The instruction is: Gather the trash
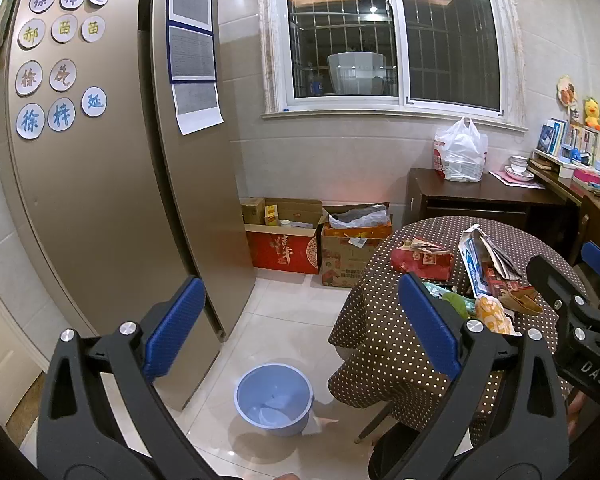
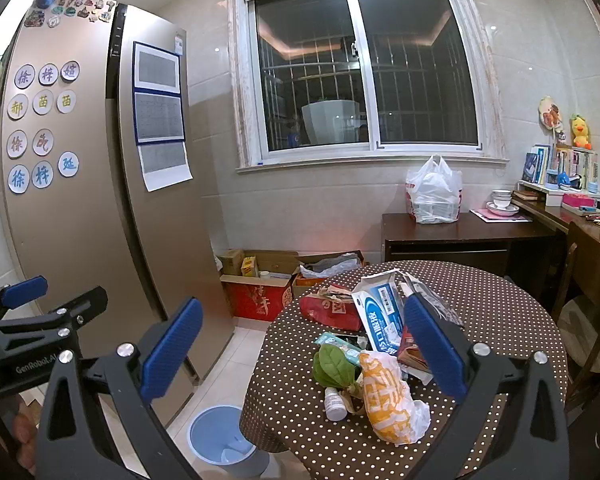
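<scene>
A pile of trash lies on the round table with a brown polka-dot cloth (image 2: 480, 304): an orange-and-white wrapper (image 2: 388, 396), a green leaf (image 2: 336, 368), a small white bottle (image 2: 335, 399), a blue-and-white box (image 2: 380, 316), a red packet (image 2: 332, 312) and newspaper. A blue bin (image 1: 274, 398) stands on the floor left of the table, with a little white trash inside; it also shows in the right wrist view (image 2: 224, 442). My left gripper (image 1: 300, 320) is open and empty above the bin. My right gripper (image 2: 304, 344) is open and empty above the pile.
A tall bronze fridge (image 1: 100, 200) stands at the left. Open cardboard boxes (image 1: 316, 240) sit on the floor under the window. A dark side table (image 2: 460, 236) holds a white plastic bag (image 2: 434, 196). A wooden chair (image 2: 584, 320) stands right of the table.
</scene>
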The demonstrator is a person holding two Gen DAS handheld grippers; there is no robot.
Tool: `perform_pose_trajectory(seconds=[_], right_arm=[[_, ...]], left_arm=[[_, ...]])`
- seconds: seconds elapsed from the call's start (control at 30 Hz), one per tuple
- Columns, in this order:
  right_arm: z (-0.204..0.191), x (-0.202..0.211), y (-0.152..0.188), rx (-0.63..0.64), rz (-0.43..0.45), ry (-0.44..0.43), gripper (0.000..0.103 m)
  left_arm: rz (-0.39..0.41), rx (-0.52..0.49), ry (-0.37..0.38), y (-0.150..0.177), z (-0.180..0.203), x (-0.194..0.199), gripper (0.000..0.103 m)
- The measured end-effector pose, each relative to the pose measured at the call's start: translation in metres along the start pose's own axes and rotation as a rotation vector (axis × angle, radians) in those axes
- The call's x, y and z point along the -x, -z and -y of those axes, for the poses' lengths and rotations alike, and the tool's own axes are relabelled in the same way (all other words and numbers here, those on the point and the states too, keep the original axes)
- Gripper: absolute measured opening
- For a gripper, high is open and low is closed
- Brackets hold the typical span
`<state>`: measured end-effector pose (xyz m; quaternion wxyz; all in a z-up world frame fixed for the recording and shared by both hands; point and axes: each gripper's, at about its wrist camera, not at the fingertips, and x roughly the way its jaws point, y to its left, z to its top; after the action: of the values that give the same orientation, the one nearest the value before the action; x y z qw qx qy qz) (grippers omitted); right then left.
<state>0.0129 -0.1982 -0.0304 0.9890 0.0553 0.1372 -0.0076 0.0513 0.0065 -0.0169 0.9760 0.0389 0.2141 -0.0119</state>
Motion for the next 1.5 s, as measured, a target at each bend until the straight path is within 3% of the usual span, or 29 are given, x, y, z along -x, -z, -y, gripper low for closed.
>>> perform_pose_trajectory(seconds=[0.9, 1.07, 1.5], right_arm=[[-0.007, -0.003, 0.005, 0.025, -0.031, 0.008, 0.099], [-0.003, -0.006, 0.008, -0.021, -0.034, -0.006, 0.099], [0.024, -0.027, 0.015, -0.041, -0.121, 0.020, 0.099]], left_arm=[[-0.012, -0.013, 0.005, 0.007, 0.008, -0.001, 0.095], [-0.024, -0.017, 0.006, 0.007, 0.010, -0.004, 0.095], [-0.098, -0.042, 0.020, 0.009, 0.024, -0.032, 0.095]])
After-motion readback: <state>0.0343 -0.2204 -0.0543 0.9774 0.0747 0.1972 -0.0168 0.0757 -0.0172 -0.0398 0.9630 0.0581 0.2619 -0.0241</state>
